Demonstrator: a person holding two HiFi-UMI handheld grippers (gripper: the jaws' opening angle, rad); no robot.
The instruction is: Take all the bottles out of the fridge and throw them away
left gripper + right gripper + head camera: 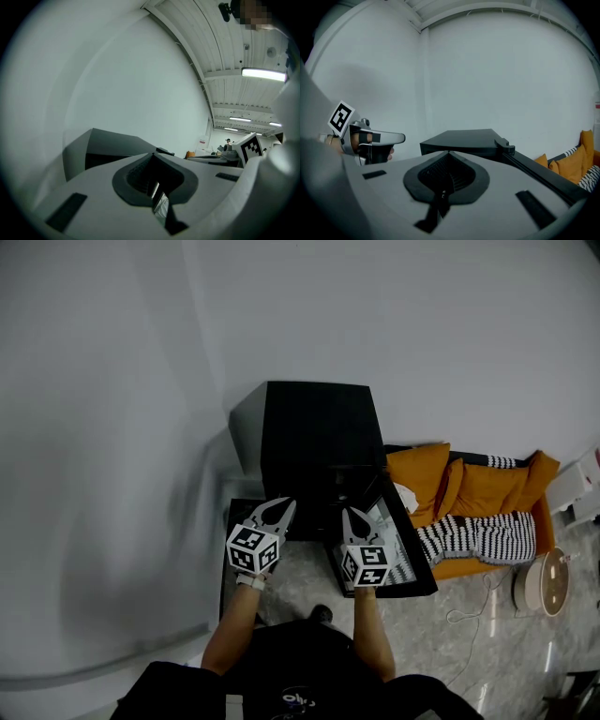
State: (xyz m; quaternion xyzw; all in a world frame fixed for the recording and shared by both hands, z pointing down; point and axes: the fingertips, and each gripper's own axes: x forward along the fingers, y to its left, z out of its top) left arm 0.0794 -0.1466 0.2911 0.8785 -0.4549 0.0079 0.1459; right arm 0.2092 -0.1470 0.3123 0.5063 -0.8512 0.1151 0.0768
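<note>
**A:** Straight ahead of both hand-held grippers stands the fridge [317, 432], with its door [401, 521] swung open to the right.

**B:** Bottles?

**A:** None show; the inside is dark. The left hand-held gripper [284, 506] and right hand-held gripper [350, 515] are both closed and empty. The right looks nearer the opening.

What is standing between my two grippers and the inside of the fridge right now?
Nothing visible. The fridge has its door swung open to the right, and the left gripper and right gripper hang just before the opening. No bottles can be made out.
</note>
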